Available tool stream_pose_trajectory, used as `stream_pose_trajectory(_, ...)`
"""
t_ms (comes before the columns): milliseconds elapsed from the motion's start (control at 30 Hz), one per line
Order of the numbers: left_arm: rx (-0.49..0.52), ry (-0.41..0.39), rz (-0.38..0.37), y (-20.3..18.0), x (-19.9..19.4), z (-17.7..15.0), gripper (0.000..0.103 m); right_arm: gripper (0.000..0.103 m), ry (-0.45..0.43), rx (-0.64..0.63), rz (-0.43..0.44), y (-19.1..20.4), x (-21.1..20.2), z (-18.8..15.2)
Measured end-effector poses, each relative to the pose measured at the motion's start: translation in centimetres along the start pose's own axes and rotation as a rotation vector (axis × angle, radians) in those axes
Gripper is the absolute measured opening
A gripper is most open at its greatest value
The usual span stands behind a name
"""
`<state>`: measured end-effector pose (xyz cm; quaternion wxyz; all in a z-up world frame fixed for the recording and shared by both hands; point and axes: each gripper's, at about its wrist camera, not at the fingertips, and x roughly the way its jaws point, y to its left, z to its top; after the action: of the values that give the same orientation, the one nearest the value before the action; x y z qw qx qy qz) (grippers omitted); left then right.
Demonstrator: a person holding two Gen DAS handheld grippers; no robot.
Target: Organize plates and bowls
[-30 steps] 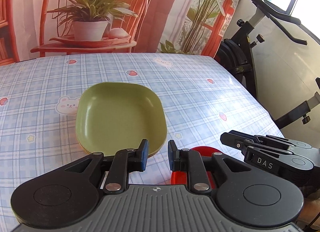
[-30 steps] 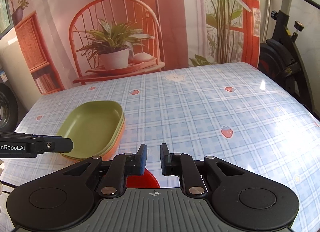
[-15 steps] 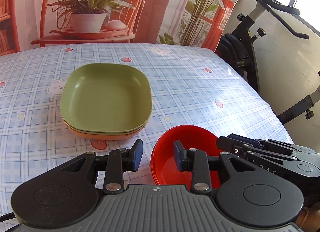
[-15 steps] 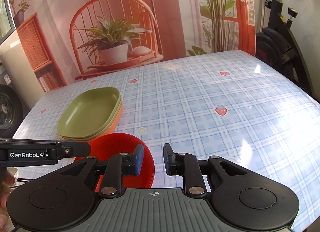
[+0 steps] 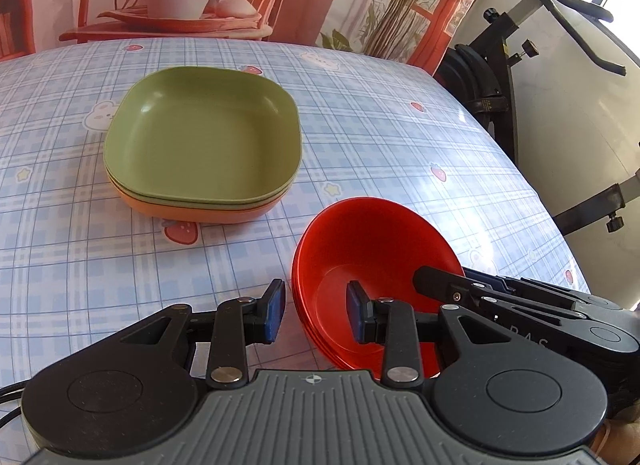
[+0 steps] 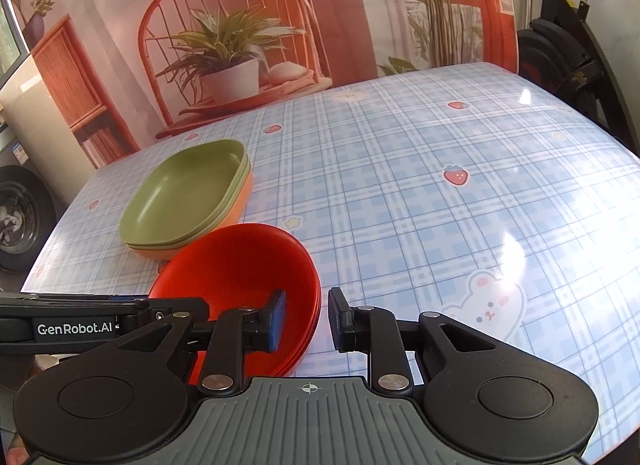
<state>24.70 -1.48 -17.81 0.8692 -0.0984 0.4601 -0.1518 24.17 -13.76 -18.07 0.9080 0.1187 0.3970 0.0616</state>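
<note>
A stack of red bowls (image 5: pixel 372 261) sits near the table's front edge, just right of a pile of square plates (image 5: pixel 200 137), green ones on an orange one. My left gripper (image 5: pixel 316 315) straddles the bowls' left rim, one pad inside and one outside, with a gap to each side, so it is open. My right gripper (image 6: pixel 308 321) straddles the right rim of the red bowls (image 6: pixel 236 265) the same way and is also open. Each gripper shows in the other's view: the right gripper (image 5: pixel 460 289) and the left gripper (image 6: pixel 132 305). The plates (image 6: pixel 188 193) lie beyond the bowls.
The blue checked tablecloth (image 6: pixel 420 205) stretches far and right of the dishes. An exercise bike (image 5: pixel 520 65) stands off the table's right side. A printed backdrop with a chair and potted plant (image 6: pixel 228 65) hangs behind the table.
Both grippers have sunk and tipped downward. Their jaws have widened. The red bowls, barely visible under the fingers before, now show in full with their rims between the jaws.
</note>
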Motion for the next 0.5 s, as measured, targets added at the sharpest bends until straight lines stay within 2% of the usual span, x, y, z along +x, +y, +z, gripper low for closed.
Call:
stream_pose_trajectory(233, -0.027, 0.021, -0.023, 0.4, 0.1, -0.5, 0.033, 0.023, 0.003, 0.033, 0.023, -0.6, -0.4, -0.1)
stream_pose_trajectory(333, -0.032, 0.023, -0.032, 0.3, -0.1, -0.8, 0.028, 0.023, 0.008, 0.048, 0.027, -0.9, -0.8, -0.3)
stream_pose_trajectory(500, -0.048, 0.025, -0.035, 0.5, -0.2, -1.1, 0.026, 0.022, 0.044, 0.126, 0.067, -2.1, -0.9, -0.8)
